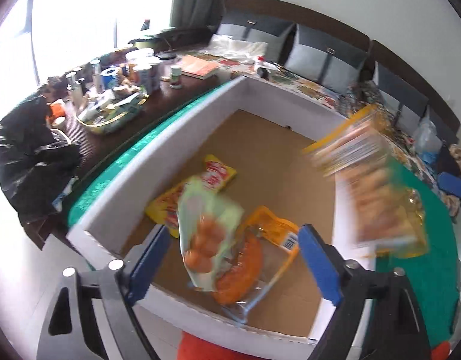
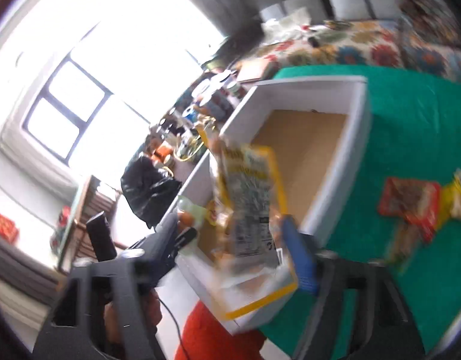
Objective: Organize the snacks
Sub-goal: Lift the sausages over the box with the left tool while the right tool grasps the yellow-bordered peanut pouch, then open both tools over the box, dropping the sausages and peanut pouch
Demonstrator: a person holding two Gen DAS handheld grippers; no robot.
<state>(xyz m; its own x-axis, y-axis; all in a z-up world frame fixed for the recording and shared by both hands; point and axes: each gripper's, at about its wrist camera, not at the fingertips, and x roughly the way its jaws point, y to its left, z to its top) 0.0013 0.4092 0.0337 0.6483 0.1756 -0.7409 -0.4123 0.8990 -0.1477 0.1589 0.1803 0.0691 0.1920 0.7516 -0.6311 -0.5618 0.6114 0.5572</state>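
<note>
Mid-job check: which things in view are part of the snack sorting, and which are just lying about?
Job:
- white box
- pale green packet dropping in
- yellow biscuit packet
- yellow packets and orange packet in the box
- red packet on green cloth

Lying about:
- jars
- black bag
- cushions

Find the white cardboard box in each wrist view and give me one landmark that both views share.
Left wrist view: the white cardboard box fills the centre, open, with snack packets lying on its brown floor.
Right wrist view: the box sits right of centre on the green cloth, partly hidden by a blurred yellow packet.
Shared landmark: the black plastic bag, left of the box in both.
</note>
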